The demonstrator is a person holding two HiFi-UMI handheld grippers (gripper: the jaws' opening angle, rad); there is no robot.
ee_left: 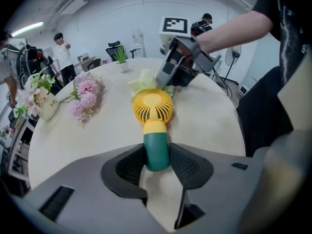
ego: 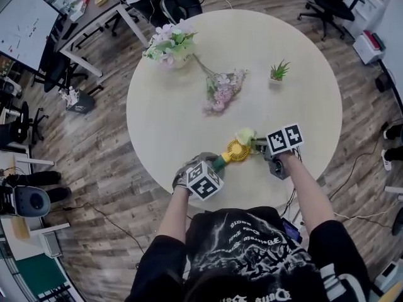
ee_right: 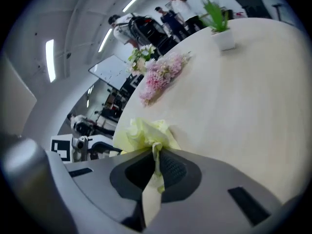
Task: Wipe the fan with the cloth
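left gripper (ee_left: 157, 162) clamped on green handle of fan (ee_left: 153, 106), lower centre of table (ego: 302, 93) | right gripper (ee_right: 155, 156) pinching yellow-green cloth (ee_right: 145, 133) just beside fan head | step, judged: bringing cloth to fan | next: rub across yellow grille, keep handle steady | count: one fan, one cloth, two grippers

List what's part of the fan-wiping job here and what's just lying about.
Job: fan, handle clamped in left gripper; cloth, pinched in right gripper.
Lying about: flower vase; loose pink flower sprig; small potted plant.
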